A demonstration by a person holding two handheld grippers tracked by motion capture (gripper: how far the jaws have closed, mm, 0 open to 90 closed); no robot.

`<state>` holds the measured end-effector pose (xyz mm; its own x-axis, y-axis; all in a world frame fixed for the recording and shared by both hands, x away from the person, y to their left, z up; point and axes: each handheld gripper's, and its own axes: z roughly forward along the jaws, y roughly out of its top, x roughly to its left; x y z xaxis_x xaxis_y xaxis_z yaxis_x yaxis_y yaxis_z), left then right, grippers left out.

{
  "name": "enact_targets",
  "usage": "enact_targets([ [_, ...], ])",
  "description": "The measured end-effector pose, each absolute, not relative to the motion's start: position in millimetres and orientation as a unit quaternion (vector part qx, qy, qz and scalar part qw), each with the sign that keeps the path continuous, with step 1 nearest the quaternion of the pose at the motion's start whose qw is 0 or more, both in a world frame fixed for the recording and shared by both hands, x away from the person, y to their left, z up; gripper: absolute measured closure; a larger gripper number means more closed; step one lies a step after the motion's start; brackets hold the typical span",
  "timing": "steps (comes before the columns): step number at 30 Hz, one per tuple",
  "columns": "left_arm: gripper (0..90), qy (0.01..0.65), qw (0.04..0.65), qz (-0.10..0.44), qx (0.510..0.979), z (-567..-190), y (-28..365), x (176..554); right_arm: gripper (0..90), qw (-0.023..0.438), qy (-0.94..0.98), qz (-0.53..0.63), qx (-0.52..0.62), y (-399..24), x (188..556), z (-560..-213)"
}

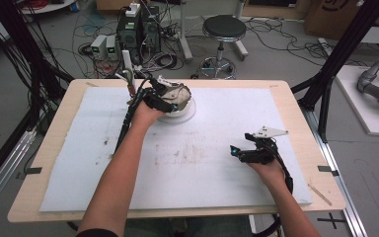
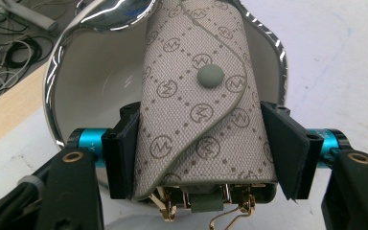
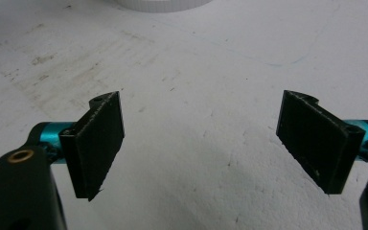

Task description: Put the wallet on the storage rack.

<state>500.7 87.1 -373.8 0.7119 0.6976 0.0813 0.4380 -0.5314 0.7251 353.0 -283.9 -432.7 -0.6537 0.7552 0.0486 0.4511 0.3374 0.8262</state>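
1. High view, left side first – the left gripper (image 1: 175, 101) has its jaws clamped on a patterned pouch (image 2: 199, 110), held right over the white bowl (image 2: 96, 91).
2. Bowl looks empty so far, so I'd say the drop-in is what's left.
3. Right gripper (image 3: 203, 143) idles on the mat (image 1: 202, 158) – jaws wide, nothing between them.

Beige monogram pouch over a white, chrome-rimmed bowl

The pouch (image 2: 196, 120) is beige with brown circled-M marks, dots and a grey-green snap; gold clips at its 6 o'clock end. The bowl (image 2: 100, 81) is white inside, rim mirror-silver. Pale wood bench (image 1: 39, 163) under a stained white sheet (image 1: 212, 123).
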Motion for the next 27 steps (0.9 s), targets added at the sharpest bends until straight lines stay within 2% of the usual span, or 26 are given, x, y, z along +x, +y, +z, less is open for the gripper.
enact_targets([
  [8, 34.6, 0.341, 0.348, 0.187, 0.853, -379, 88, 505, 16.9, 0.173, 0.799, 0.435, 0.378, -285, 354, -433],
  [16, 27.4, 0.342, 0.343, 0.213, 0.848, -376, 87, 501, 16.9, 0.174, 0.799, 0.436, 0.377, -284, 353, -433],
  [18, 23.3, 0.345, 0.348, 0.214, 0.845, -373, 89, 498, 16.9, 0.173, 0.799, 0.435, 0.378, -284, 353, -432],
  [27, 22.1, 0.347, 0.395, 0.218, 0.822, -356, 109, 477, 16.9, 0.176, 0.798, 0.437, 0.375, -283, 352, -432],
])
